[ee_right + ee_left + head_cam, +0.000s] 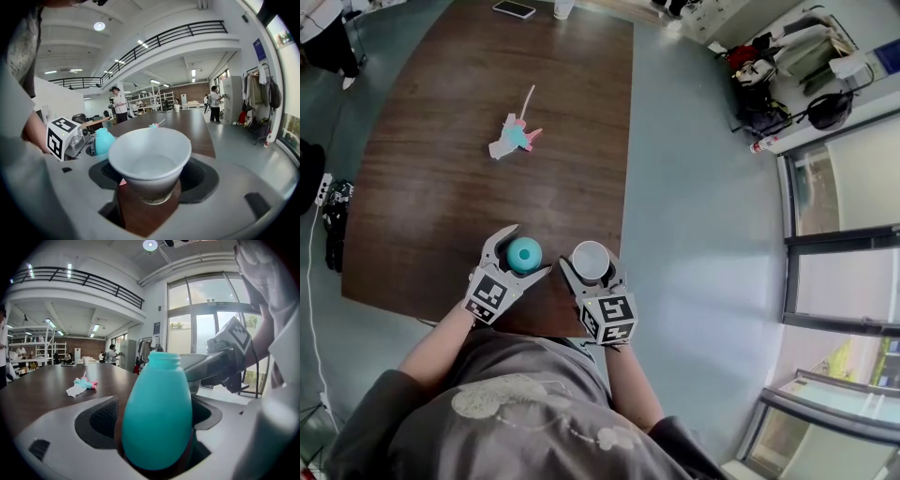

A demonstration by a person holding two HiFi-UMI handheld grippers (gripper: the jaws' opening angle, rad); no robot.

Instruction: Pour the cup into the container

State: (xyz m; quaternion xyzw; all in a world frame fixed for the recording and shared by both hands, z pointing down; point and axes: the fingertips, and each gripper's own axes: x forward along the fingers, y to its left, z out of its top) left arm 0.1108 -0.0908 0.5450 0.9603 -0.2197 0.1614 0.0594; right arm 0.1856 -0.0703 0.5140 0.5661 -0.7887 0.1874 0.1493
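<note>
The left claw [526,251] pinches a teal bottle [157,413] by its belly; the bottle is upright, its threaded mouth uncapped, over the near edge of the brown bench [469,84]; the right claw [591,257] pinches a white paper cup [150,161] just beside it, upright, with what looks like clear liquid inside; cup and bottle do not touch; a pink-and-teal scrap [514,134] lies mid-bench.
</note>
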